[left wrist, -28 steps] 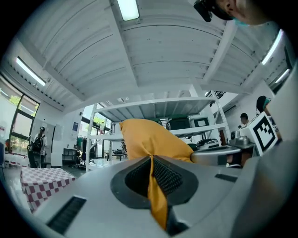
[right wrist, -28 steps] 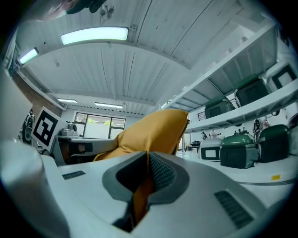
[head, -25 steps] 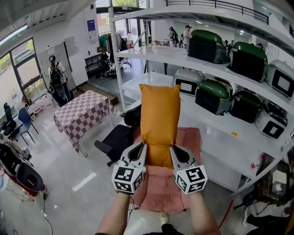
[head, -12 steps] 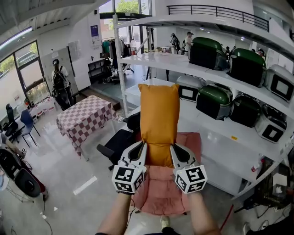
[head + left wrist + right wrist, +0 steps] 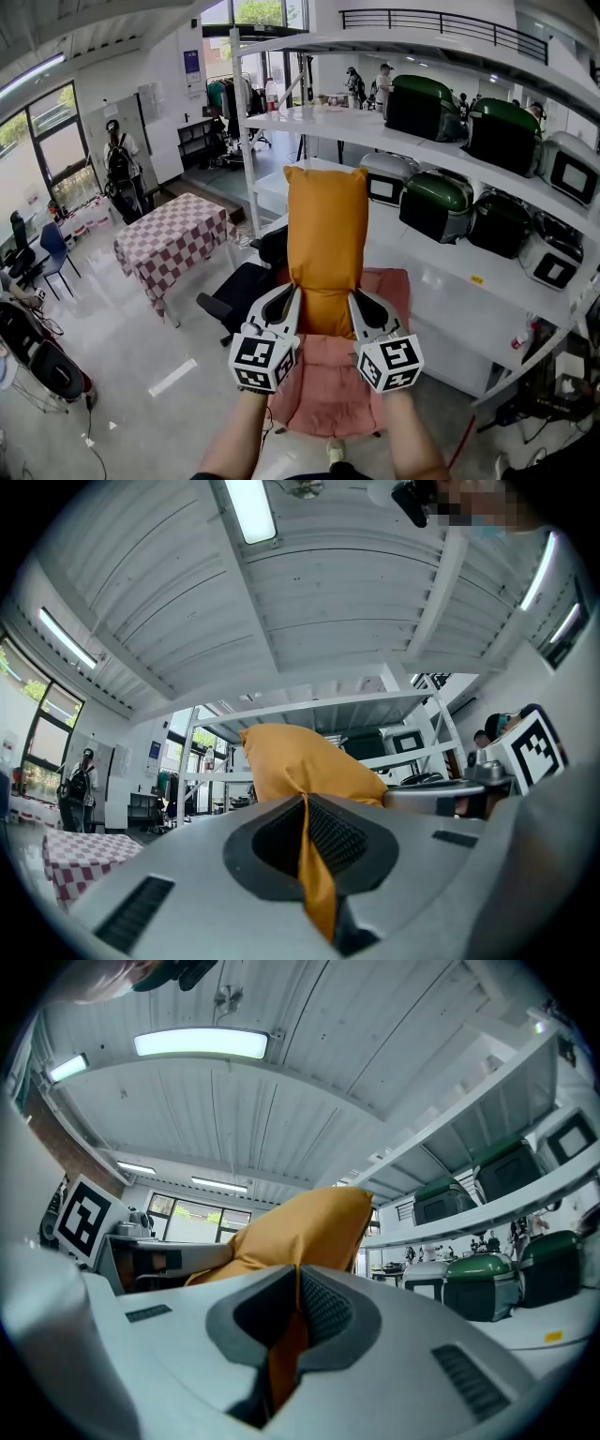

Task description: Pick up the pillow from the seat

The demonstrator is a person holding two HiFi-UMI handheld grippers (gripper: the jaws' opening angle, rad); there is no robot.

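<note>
An orange-yellow pillow [image 5: 325,239] stands upright in the air above a pink-cushioned office chair [image 5: 328,394]. My left gripper [image 5: 290,307] is shut on its lower left corner, my right gripper [image 5: 357,309] on its lower right corner. In the left gripper view the pillow [image 5: 305,766] rises past the jaws, and a fold of its fabric is pinched between the black pads [image 5: 333,834]. The right gripper view shows the same pillow [image 5: 300,1232] with its cloth clamped between the pads [image 5: 314,1307]. The pillow's lower edge is hidden behind the grippers.
White shelving [image 5: 450,141] at the right holds several green-lidded and grey machines [image 5: 436,197]. A black office chair [image 5: 239,286] stands left of the pink one. A checkered table [image 5: 169,239] is further left. A person with a backpack [image 5: 120,169] stands near the far windows.
The pillow and both grippers have stayed almost still; the view has shifted slightly. Both grips are unchanged.
</note>
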